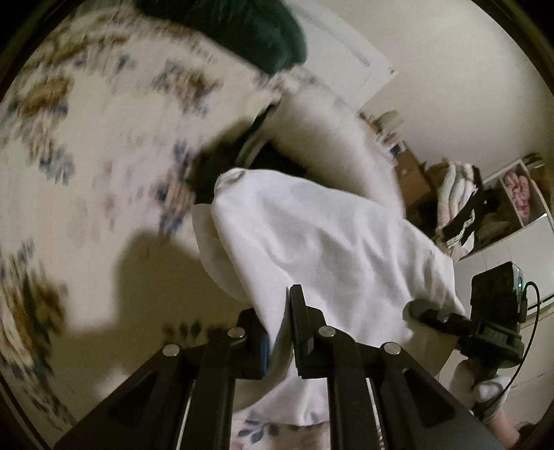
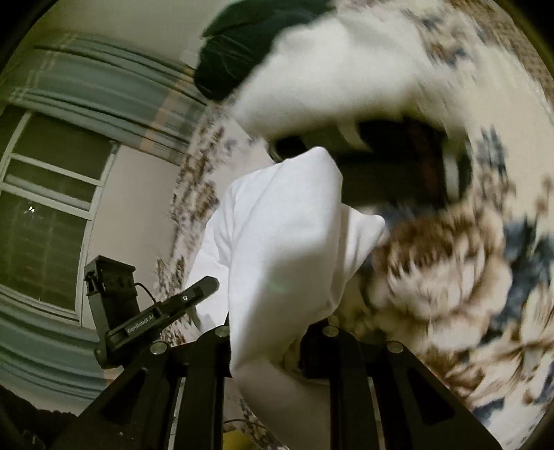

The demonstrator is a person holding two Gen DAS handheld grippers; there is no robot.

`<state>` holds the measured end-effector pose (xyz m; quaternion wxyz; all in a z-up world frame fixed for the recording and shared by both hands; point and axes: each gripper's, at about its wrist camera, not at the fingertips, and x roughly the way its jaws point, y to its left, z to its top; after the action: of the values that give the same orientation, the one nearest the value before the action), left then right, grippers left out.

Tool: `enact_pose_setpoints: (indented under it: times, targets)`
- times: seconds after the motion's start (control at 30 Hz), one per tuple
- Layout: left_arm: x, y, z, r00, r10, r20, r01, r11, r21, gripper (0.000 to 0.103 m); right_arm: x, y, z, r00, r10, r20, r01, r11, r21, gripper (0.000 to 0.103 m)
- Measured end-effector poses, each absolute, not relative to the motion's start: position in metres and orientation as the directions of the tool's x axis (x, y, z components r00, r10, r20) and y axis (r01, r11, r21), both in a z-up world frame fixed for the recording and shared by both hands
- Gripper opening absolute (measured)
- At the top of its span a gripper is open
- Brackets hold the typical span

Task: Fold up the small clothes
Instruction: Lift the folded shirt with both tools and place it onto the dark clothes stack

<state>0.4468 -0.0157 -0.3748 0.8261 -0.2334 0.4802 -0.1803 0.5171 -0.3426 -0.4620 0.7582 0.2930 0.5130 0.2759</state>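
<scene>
A small white garment (image 1: 322, 239) hangs in the air above a floral bedspread (image 1: 86, 145). My left gripper (image 1: 278, 332) is shut on one edge of it, the cloth pinched between its two black fingers. My right gripper (image 2: 265, 346) is shut on another edge of the same white garment (image 2: 280, 249), which drapes over its fingers. The right gripper also shows in the left wrist view (image 1: 432, 313) at the cloth's far edge. The left gripper shows in the right wrist view (image 2: 194, 294) at the left.
A dark green garment (image 1: 249, 31) and a white pillow-like bundle (image 1: 329, 138) lie on the bed, with a black striped garment (image 2: 398, 162) beside them. Shelves with folded cloth (image 1: 512, 194) stand at the right. A window (image 2: 45, 214) is on the wall.
</scene>
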Motion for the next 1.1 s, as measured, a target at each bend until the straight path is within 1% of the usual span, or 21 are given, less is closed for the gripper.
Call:
enact_pose_setpoints:
  times: [0.1, 0.2, 0.33, 0.43, 0.5, 0.57, 0.6, 0.67, 0.7, 0.77, 0.83, 0.87, 0.9, 0.93, 0.97, 1.0, 1.03, 1.07, 1.1]
  targets:
    - [0.475, -0.019, -0.324, 0.518, -0.531, -0.671, 0.125, 0.823, -0.554, 0.008, 0.544, -0.341, -0.411, 0.372, 0.717, -0.589, -0.159, 0.675, 0.721, 0.019]
    - [0.513, -0.028, -0.28, 0.554, -0.525, -0.645, 0.184, 0.834, -0.521, 0.008, 0.579, -0.348, -0.368, 0.431, 0.714, -0.551, -0.177, 0.666, 0.725, 0.019]
    - [0.579, -0.051, -0.247, 0.578, -0.524, -0.626, 0.248, 0.843, -0.477, 0.008, 0.637, -0.363, -0.341, 0.501, 0.695, -0.516, -0.166, 0.662, 0.731, 0.019]
    - [0.636, -0.072, -0.254, 0.558, -0.519, -0.647, 0.28, 0.852, -0.442, 0.008, 0.686, -0.387, -0.349, 0.537, 0.662, -0.523, -0.115, 0.672, 0.732, 0.019]
    - [0.679, -0.094, -0.278, 0.516, -0.501, -0.695, 0.29, 0.865, -0.409, 0.008, 0.716, -0.401, -0.369, 0.546, 0.644, -0.536, -0.054, 0.666, 0.744, 0.019]
    - [0.708, -0.112, -0.305, 0.474, -0.46, -0.751, 0.285, 0.887, -0.363, 0.008, 0.743, -0.415, -0.396, 0.541, 0.606, -0.583, 0.007, 0.69, 0.724, 0.019]
    - [0.725, -0.123, -0.328, 0.437, -0.422, -0.794, 0.288, 0.903, -0.321, 0.008, 0.75, -0.416, -0.41, 0.531, 0.594, -0.605, 0.029, 0.701, 0.713, 0.019]
    - [0.738, -0.131, -0.359, 0.383, -0.376, -0.844, 0.28, 0.918, -0.282, 0.01, 0.767, -0.424, -0.436, 0.501, 0.565, -0.656, 0.091, 0.72, 0.688, 0.019]
    - [0.742, -0.132, -0.372, 0.358, -0.367, -0.859, 0.279, 0.92, -0.277, 0.013, 0.77, -0.426, -0.444, 0.491, 0.557, -0.67, 0.104, 0.726, 0.68, 0.022]
    - [0.74, -0.128, -0.377, 0.35, -0.376, -0.858, 0.274, 0.917, -0.29, 0.013, 0.774, -0.434, -0.456, 0.475, 0.544, -0.692, 0.143, 0.728, 0.67, 0.026]
    - [0.733, -0.126, -0.371, 0.36, -0.381, -0.852, 0.27, 0.916, -0.295, 0.013, 0.771, -0.436, -0.456, 0.464, 0.525, -0.714, 0.158, 0.744, 0.65, 0.039]
    - [0.733, -0.126, -0.368, 0.364, -0.38, -0.851, 0.267, 0.917, -0.296, 0.013, 0.767, -0.435, -0.455, 0.461, 0.495, -0.737, 0.165, 0.768, 0.619, 0.05]
    - [0.728, -0.125, -0.362, 0.374, -0.369, -0.851, 0.263, 0.922, -0.285, 0.013, 0.764, -0.432, -0.453, 0.459, 0.448, -0.767, 0.173, 0.802, 0.572, 0.066]
    - [0.724, -0.127, -0.355, 0.392, -0.349, -0.851, 0.257, 0.93, -0.263, 0.016, 0.76, -0.43, -0.447, 0.455, 0.368, -0.811, 0.194, 0.848, 0.493, 0.077]
    - [0.719, -0.127, -0.346, 0.418, -0.326, -0.848, 0.253, 0.938, -0.237, 0.025, 0.755, -0.427, -0.441, 0.451, 0.285, -0.846, 0.219, 0.883, 0.415, 0.093]
    - [0.716, -0.128, -0.34, 0.436, -0.31, -0.845, 0.252, 0.943, -0.216, 0.041, 0.751, -0.424, -0.437, 0.453, 0.229, -0.861, 0.231, 0.903, 0.362, 0.098]
    - [0.706, -0.13, -0.33, 0.464, -0.276, -0.842, 0.253, 0.952, -0.173, 0.056, 0.743, -0.421, -0.429, 0.458, 0.176, -0.871, 0.24, 0.919, 0.312, 0.099]
    - [0.7, -0.131, -0.325, 0.481, -0.251, -0.84, 0.252, 0.957, -0.142, 0.091, 0.735, -0.416, -0.422, 0.464, 0.123, -0.878, 0.249, 0.933, 0.262, 0.101]
    - [0.691, -0.133, -0.318, 0.503, -0.227, -0.834, 0.252, 0.961, -0.11, 0.097, 0.725, -0.41, -0.413, 0.469, 0.063, -0.881, 0.257, 0.945, 0.204, 0.103]
